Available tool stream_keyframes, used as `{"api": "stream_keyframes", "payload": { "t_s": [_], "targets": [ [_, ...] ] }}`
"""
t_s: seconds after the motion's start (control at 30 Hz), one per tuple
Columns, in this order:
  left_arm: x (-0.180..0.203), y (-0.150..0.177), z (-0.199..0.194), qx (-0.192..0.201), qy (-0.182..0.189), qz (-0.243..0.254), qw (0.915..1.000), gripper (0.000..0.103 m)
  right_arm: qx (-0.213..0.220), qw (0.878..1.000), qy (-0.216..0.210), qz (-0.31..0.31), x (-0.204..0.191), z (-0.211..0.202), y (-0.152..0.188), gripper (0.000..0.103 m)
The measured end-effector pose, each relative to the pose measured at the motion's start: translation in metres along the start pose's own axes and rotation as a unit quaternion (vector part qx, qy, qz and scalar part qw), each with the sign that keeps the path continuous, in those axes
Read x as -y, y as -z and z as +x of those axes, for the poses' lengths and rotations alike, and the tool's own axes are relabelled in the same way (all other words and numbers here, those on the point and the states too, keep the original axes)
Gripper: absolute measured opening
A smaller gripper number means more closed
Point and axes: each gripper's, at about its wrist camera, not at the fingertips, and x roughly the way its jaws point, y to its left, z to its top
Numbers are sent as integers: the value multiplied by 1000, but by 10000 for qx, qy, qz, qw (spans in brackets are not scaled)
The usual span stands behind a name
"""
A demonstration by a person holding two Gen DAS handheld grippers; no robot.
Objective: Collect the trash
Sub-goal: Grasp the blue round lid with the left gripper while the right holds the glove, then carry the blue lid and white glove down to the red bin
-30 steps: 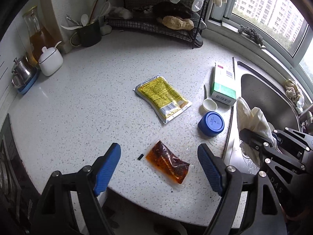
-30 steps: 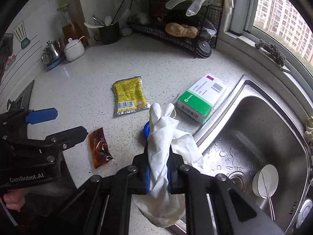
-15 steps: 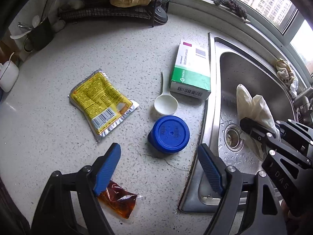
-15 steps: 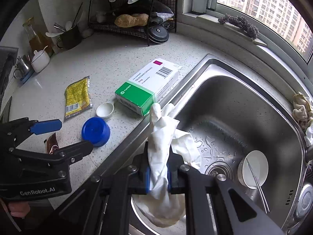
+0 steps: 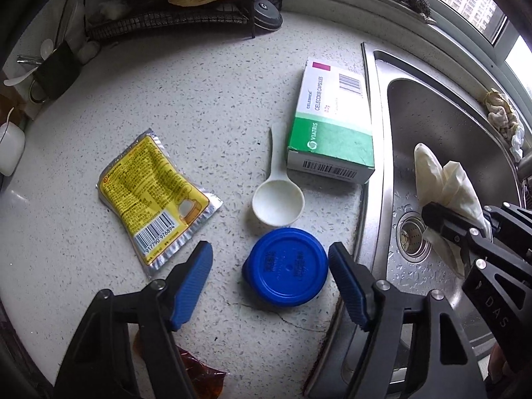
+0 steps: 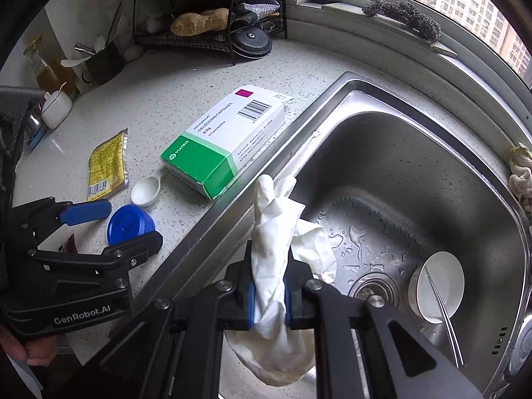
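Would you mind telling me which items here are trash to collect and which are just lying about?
Trash for the job:
- white glove, gripped in the right tongs
- blue lid, between the open left tongs
- yellow sachet
- medicine box
- red sauce packet
- white scoop

Just lying about:
- bowl in the sink
- black wire rack

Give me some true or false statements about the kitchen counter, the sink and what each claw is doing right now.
1. The right claw is shut on a white glove. True.
2. The blue lid sits between the left claw's open fingers. True.
3. The medicine box lies inside the sink. False: it lies on the counter beside the sink.
4. The white scoop stands inside the blue lid. False: it lies on the counter next to it.
5. The yellow sachet is in the left claw. False: it lies flat on the counter.
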Motion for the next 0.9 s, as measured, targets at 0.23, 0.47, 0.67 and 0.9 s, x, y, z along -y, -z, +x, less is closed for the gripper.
{"api": "stream_keyframes", "payload": {
  "t_s": [0.23, 0.47, 0.67, 0.9],
  "targets": [
    [0, 0, -3, 26, -11, -80, 10000, 43, 10, 10000, -68, 22, 1, -1, 1, 11],
    [-15, 16, -31, 175, 57, -278, 9994, 43, 202, 9995, -176, -154, -15, -18, 1, 11],
    [-31, 35, -66, 496, -78, -393, 9980, 43, 369, 9982, -363, -307, -37, -36, 8, 11],
    [-56, 77, -108, 741, -129, -677, 9949, 43, 629, 9949, -512, -605, -76, -64, 26, 11]
  ]
}}
